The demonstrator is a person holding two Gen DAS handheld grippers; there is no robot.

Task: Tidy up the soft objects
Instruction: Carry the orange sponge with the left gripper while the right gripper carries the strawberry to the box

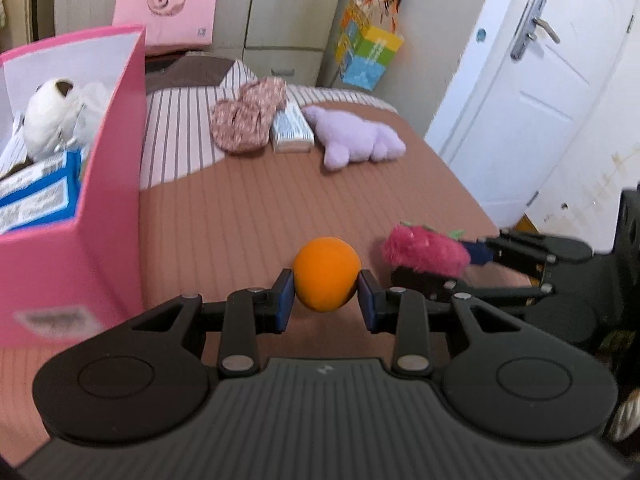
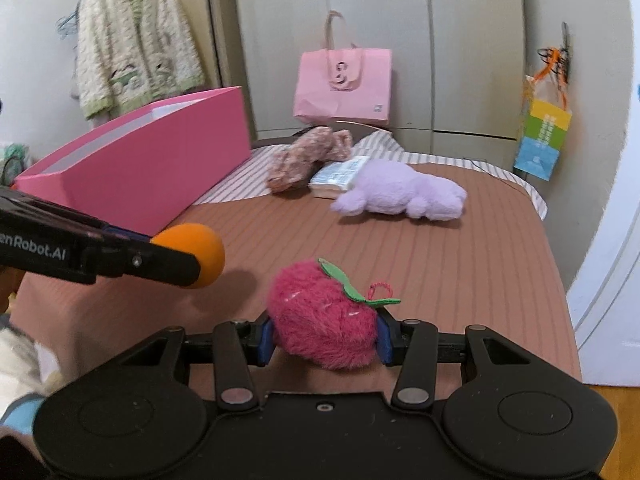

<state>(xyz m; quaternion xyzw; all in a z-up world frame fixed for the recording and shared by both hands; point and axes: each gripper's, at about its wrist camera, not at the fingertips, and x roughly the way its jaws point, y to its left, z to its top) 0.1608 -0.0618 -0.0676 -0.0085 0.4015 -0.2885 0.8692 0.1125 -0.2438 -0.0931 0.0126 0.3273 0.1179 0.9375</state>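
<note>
Left gripper (image 1: 326, 296): blue pads pinched on the orange ball (image 1: 326, 274), bottom centre of the left wrist view, jaws only partway apart, ball held clear of the bedspread.
Right gripper (image 2: 324, 338): wider, squeezing the fuzzy pink strawberry (image 2: 322, 316) from both sides, low centre of its own view.
Pink box (image 1: 100, 208): left edge of the frame, open top, a white plush (image 1: 52, 116) and blue packets already inside.
Still on the bed (image 1: 280, 200): purple plush (image 1: 360, 140), floral slippers (image 1: 248, 120) and a tissue pack (image 1: 290, 128), upper middle.
Step, I reckon: both hands loaded, carrying toward the box.
Next: swing left over the open top, clear the near wall, then let go, one hand at a time so I don't bump myself.
</note>
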